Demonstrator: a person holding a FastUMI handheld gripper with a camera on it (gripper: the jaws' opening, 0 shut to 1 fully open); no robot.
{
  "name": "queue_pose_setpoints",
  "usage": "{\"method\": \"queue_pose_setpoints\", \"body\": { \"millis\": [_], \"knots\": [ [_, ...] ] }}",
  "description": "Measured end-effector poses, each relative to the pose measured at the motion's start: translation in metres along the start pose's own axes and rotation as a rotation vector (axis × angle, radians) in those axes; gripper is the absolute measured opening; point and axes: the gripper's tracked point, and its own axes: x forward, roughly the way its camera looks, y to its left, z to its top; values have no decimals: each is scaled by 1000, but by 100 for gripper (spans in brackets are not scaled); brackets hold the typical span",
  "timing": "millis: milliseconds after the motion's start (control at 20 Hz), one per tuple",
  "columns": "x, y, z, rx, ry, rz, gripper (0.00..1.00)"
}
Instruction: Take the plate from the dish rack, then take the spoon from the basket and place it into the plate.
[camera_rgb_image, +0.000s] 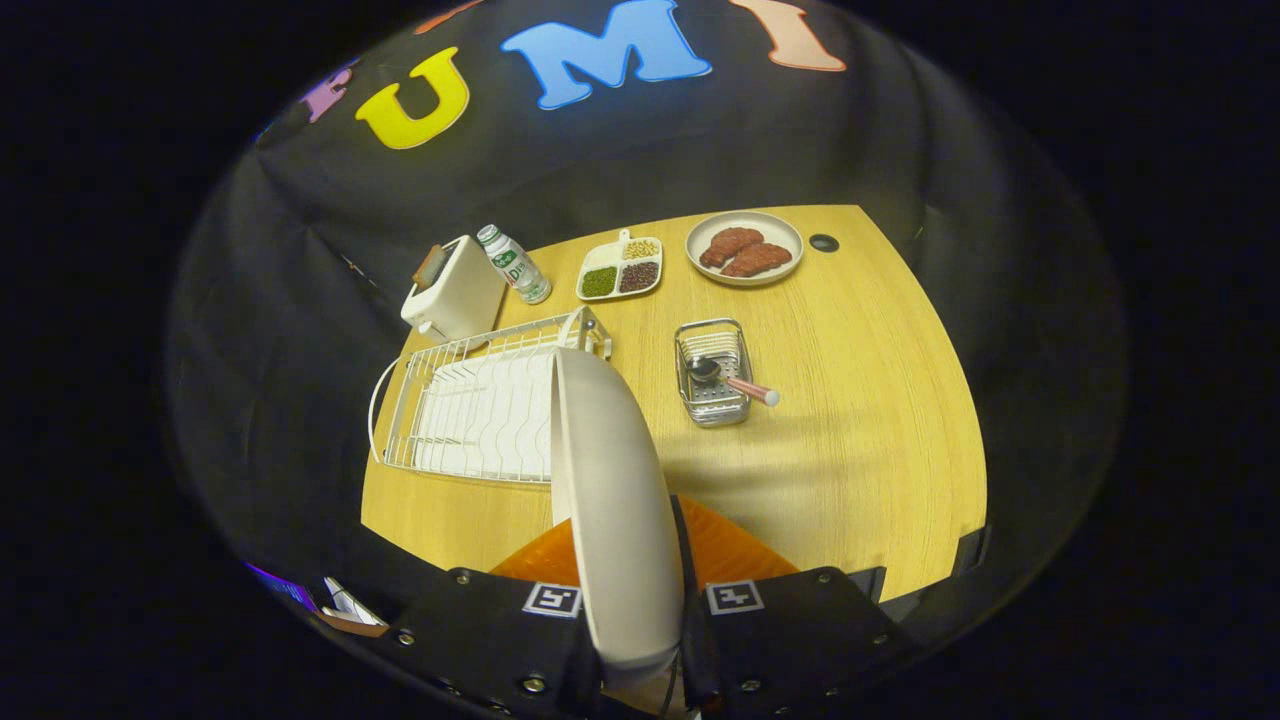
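Bright overhead light on the table, soft shadows, dark surroundings, fisheye-bent edges.

The plate is cream-white, the dish rack white wire, and the bench pale yellow wood grain. The basket is shiny perforated metal; its spoon has a silver bowl and pink handle. The toaster is white, and a beige dish carries reddish-brown meat.
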Motion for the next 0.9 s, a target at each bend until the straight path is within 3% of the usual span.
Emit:
{"method": "queue_pose_setpoints", "body": {
  "millis": [450, 750, 900],
  "knots": [
    [70, -40, -72, 160, 19, 20, 30],
    [110, -38, -84, 248, -17, 162, 30],
    [131, -51, -96, 271, -10, 168, 30]
  ]
}}
